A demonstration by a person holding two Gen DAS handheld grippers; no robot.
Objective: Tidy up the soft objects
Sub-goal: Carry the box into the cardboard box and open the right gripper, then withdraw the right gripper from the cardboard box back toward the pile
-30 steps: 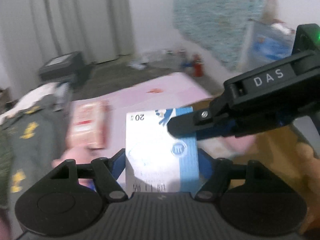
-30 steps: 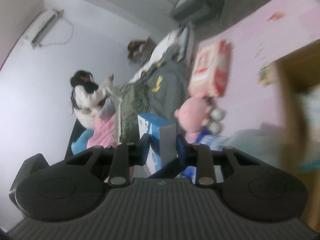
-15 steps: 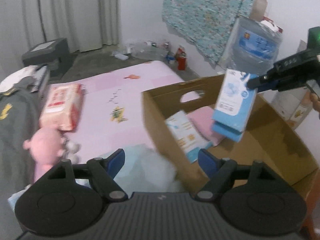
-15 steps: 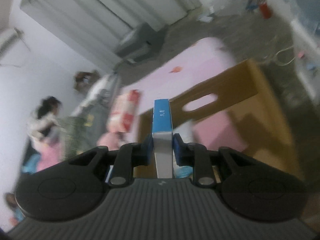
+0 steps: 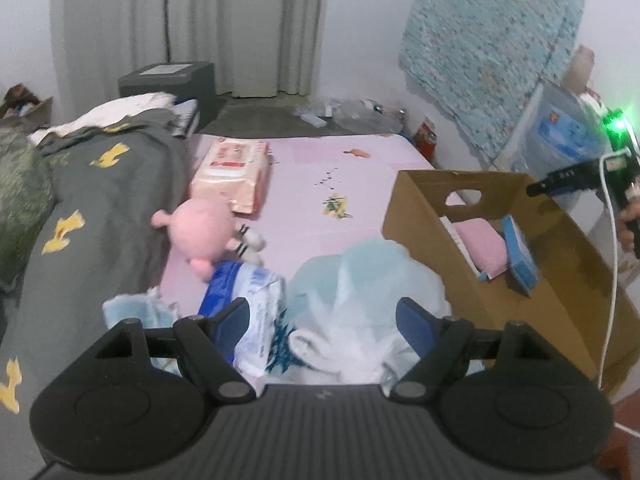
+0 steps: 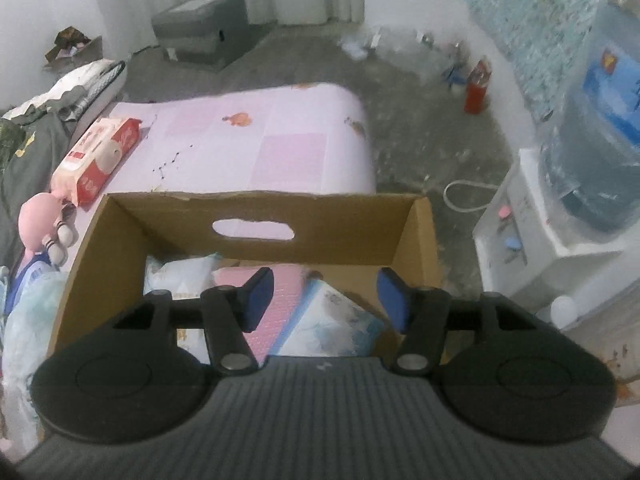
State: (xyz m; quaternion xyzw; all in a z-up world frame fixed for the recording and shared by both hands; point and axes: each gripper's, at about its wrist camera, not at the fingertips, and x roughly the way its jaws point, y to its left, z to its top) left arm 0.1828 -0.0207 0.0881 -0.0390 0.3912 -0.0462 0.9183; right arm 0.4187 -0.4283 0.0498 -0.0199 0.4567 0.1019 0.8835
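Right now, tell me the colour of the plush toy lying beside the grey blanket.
Pink. The plush toy shows best in the left wrist view.

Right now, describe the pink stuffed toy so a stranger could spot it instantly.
Find the pink mat with the cardboard box on it. At the mat's opposite edge, against the grey blanket, lies the stuffed toy, below a red-and-white wipes pack. It is the only round, pink, plush thing there.

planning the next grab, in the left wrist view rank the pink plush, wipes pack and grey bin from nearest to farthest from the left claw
1. Pink plush, just ahead, left of the left claw.
2. Wipes pack, behind the plush on the pink mat.
3. Grey bin, far back by the curtain.
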